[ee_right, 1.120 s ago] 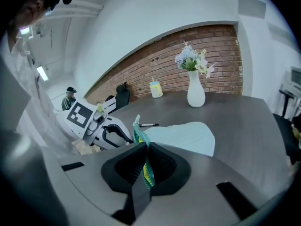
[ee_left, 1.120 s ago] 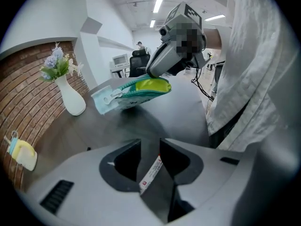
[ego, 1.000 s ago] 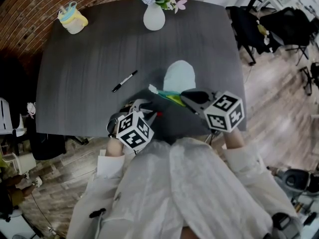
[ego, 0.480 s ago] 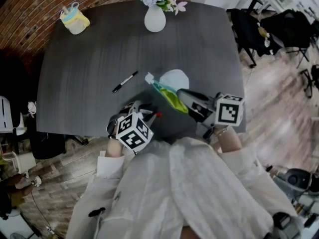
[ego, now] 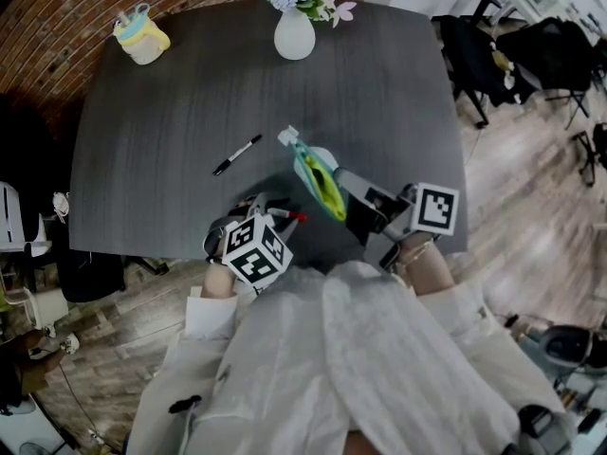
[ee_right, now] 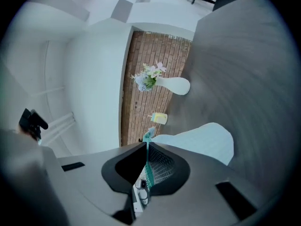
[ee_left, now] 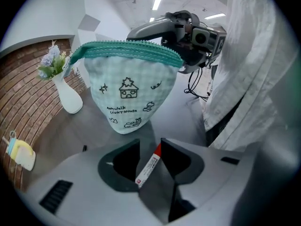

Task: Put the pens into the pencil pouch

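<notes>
My right gripper (ego: 338, 184) is shut on the zip edge of the pale mint pencil pouch (ego: 317, 172) and holds it above the dark table (ego: 171, 93), just right of centre; its jaws have just been closing on that edge. In the left gripper view the pouch (ee_left: 129, 93) hangs with its green zip on top. My left gripper (ego: 276, 209) holds a red-capped pen (ee_left: 147, 167) slantwise between its jaws, which have just been opening slightly. A black pen (ego: 237, 154) lies on the table to the left.
A white vase of flowers (ego: 294, 30) stands at the table's far edge and a small yellow item (ego: 140, 38) sits at its far left corner. Dark chairs (ego: 531, 50) are on the wooden floor to the right. My body presses against the near edge.
The right gripper has rolled and risen, lifting the pouch off the table and turning it from flat to on edge, a little leftward. The left gripper and its pen have stayed put.
</notes>
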{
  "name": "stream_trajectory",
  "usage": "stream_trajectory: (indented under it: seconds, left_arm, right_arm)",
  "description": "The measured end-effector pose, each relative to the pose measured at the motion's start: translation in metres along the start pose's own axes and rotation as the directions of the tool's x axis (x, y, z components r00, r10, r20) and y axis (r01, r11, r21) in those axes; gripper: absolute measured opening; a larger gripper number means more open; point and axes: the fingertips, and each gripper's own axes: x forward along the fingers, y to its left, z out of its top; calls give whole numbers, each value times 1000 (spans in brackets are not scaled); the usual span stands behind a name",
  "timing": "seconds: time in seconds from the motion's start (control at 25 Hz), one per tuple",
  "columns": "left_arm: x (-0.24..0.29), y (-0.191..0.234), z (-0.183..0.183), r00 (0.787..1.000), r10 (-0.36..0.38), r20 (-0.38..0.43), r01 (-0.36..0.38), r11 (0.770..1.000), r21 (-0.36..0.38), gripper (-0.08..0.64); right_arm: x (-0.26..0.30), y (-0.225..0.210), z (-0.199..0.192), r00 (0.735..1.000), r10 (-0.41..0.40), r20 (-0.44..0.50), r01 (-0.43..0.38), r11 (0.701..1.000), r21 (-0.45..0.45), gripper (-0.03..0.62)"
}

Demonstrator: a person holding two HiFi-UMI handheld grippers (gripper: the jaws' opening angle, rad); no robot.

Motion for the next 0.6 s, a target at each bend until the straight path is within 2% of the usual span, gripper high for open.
stream_trajectory:
  seconds: [0.24, 0.6]
  left_arm:
    - [10, -9, -4, 998, -52, -37, 52, 998, 20, 121]
    - [23, -16, -17, 983, -121, -139, 138, 984, 115, 120]
  right_arm:
    - [2, -4, 5, 999, 3, 54, -6, 998, 57, 17]
    - [5, -8, 5, 998, 13, 69, -19, 997, 80, 17]
